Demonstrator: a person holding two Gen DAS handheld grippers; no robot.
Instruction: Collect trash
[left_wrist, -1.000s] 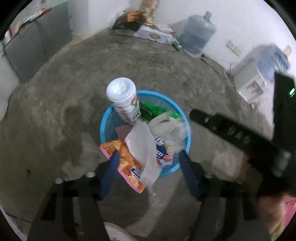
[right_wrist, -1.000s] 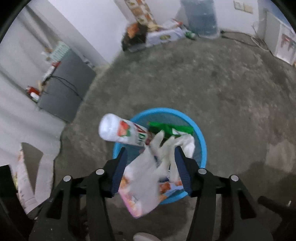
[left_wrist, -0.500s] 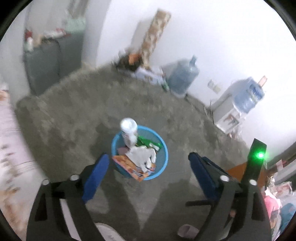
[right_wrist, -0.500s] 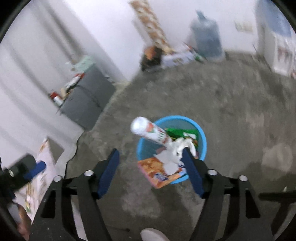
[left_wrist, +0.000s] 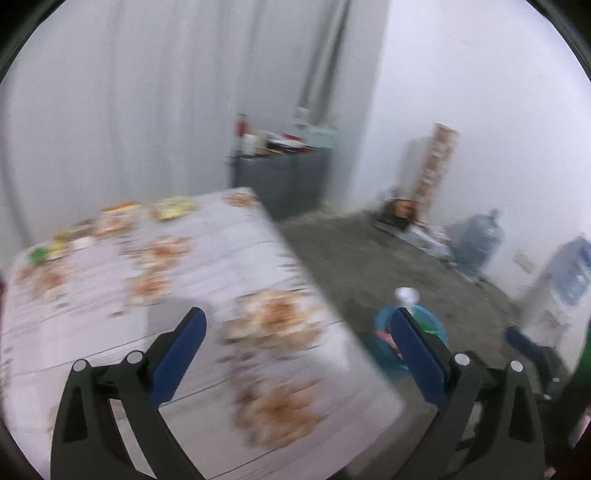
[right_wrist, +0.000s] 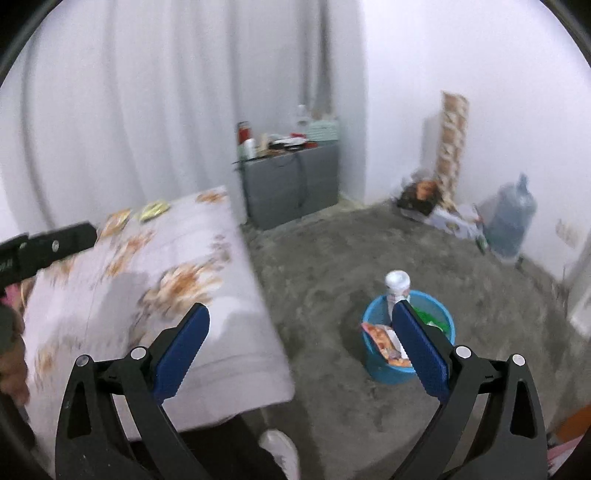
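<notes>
1. Your left gripper is spread wide and empty; the right gripper is opening, nothing between its jaws.
2. The blue bin sits on the floor, right of the bed, stuffed full: the bottle stands proud and a wrapper hangs over the rim, so another drop could tip them out.
3. Wrappers lie at the bed's far edge; in this blur you could misjudge the reach.
</notes>
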